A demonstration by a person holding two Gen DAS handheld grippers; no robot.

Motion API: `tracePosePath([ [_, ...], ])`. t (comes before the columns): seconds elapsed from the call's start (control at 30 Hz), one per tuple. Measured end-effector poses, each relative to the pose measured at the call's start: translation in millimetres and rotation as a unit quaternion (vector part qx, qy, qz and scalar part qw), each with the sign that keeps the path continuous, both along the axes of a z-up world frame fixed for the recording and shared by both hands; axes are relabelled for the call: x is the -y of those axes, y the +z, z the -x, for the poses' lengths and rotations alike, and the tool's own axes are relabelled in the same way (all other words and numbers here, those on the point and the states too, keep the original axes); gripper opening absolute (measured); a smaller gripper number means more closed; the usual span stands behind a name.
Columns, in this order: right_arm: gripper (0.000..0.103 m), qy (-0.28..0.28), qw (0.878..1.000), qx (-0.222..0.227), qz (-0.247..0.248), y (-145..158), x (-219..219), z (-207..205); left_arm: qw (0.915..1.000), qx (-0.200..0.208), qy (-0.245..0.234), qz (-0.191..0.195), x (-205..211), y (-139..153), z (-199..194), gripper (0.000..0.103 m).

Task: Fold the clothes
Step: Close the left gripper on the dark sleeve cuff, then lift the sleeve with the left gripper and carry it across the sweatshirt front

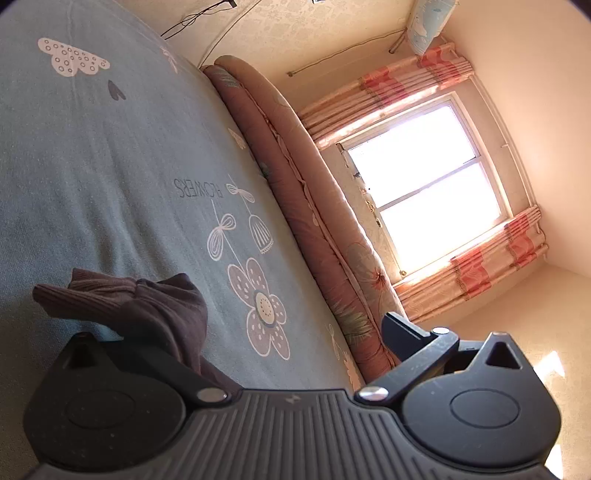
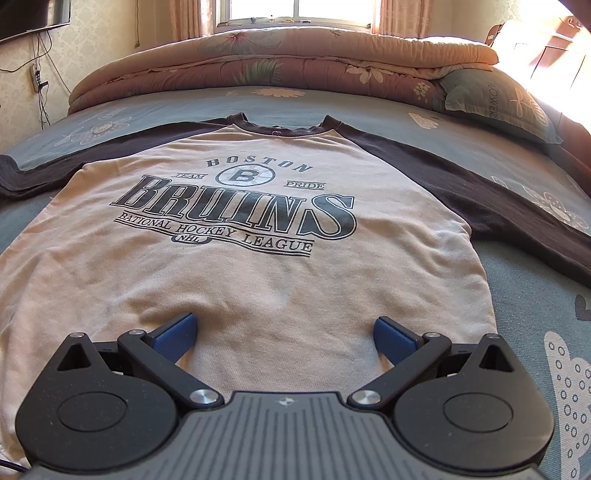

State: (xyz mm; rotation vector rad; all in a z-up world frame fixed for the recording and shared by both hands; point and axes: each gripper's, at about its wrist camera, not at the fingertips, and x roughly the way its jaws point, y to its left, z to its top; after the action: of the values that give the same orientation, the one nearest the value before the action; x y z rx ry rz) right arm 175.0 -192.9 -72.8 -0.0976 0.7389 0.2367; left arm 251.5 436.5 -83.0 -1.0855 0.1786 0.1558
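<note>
A cream sweatshirt (image 2: 258,266) with dark sleeves and a "Boston Bruins" print lies flat and face up on the teal flowered bedsheet (image 2: 535,295). Both sleeves are spread outwards, the left sleeve (image 2: 40,166) and the right sleeve (image 2: 480,199). My right gripper (image 2: 284,332) is open and low over the lower part of the cream body, its blue pads (image 2: 177,332) wide apart. In the left wrist view my left gripper (image 1: 288,328) is open, and a dark ribbed sleeve cuff (image 1: 147,306) lies bunched over its left finger and hides it. Its right finger (image 1: 402,328) is bare.
A rolled pink floral quilt (image 2: 280,62) runs along the far side of the bed under the window (image 1: 424,192). A teal pillow (image 2: 498,103) lies at the far right. A wall screen (image 2: 33,14) and cables hang at the far left.
</note>
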Motion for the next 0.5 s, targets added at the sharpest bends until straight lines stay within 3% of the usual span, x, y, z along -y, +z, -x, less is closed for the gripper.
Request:
tracePosePath([
  [0.17,0.103,0.005,1.0,-0.002,0.021,6,-5,-1,0.9998,0.006,-0.018,-0.009,17,19,-8,0.102],
  [0.33,0.103,0.055,0.998,0.015,0.02,34,-23,1,0.9993,0.009,-0.027,-0.023,36,40,-15,0.102],
  [0.5,0.103,0.152,0.987,-0.044,-0.013,48,-62,-22,0.9987,-0.001,-0.033,-0.039,59,65,-24,0.102],
])
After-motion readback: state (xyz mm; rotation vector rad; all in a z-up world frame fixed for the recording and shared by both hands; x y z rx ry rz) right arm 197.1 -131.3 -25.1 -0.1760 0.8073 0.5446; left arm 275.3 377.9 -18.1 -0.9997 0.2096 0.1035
